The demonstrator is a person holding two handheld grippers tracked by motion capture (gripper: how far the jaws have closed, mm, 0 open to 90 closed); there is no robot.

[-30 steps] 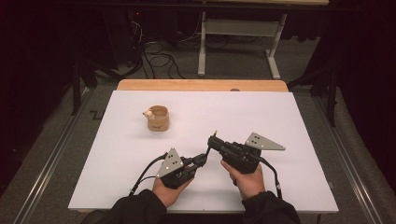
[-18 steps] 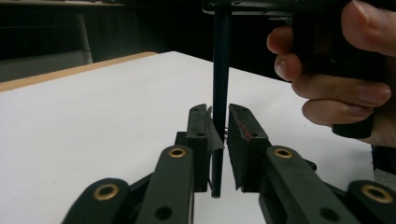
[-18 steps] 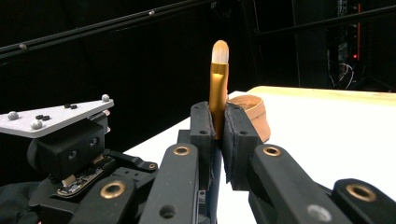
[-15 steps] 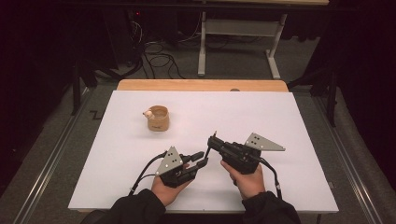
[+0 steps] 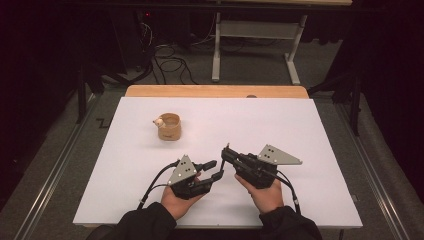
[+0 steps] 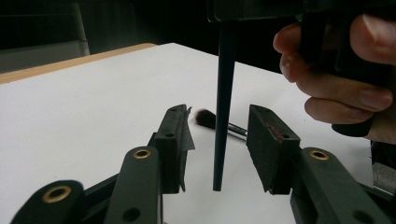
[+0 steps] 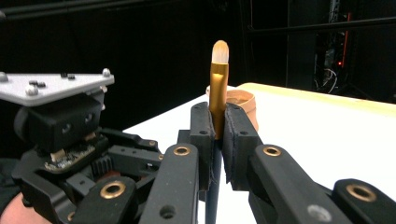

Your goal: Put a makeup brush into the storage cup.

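A makeup brush point(image 7: 218, 70) with a gold ferrule, pale bristles and a dark handle stands upright, and my right gripper point(image 7: 218, 114) is shut on it just below the ferrule. In the high view the right gripper point(image 5: 228, 152) sits near the table's front middle. The brush's dark handle point(image 6: 224, 93) hangs down between the open jaws of my left gripper point(image 6: 219, 116), touching neither pad. The left gripper point(image 5: 216, 169) faces the right one from the left. A second brush point(image 6: 208, 119) with dark bristles lies on the table behind the handle.
A small wooden cup point(image 5: 169, 127) stands on the white table point(image 5: 300, 130) to the back left, with a pale brush tip point(image 5: 159, 121) at its rim. The cup point(image 7: 243, 105) shows behind my right jaws. A wooden strip point(image 5: 215, 91) runs along the far edge.
My left gripper's jaws have spread apart around the brush handle. The right gripper has held the brush nearly still.
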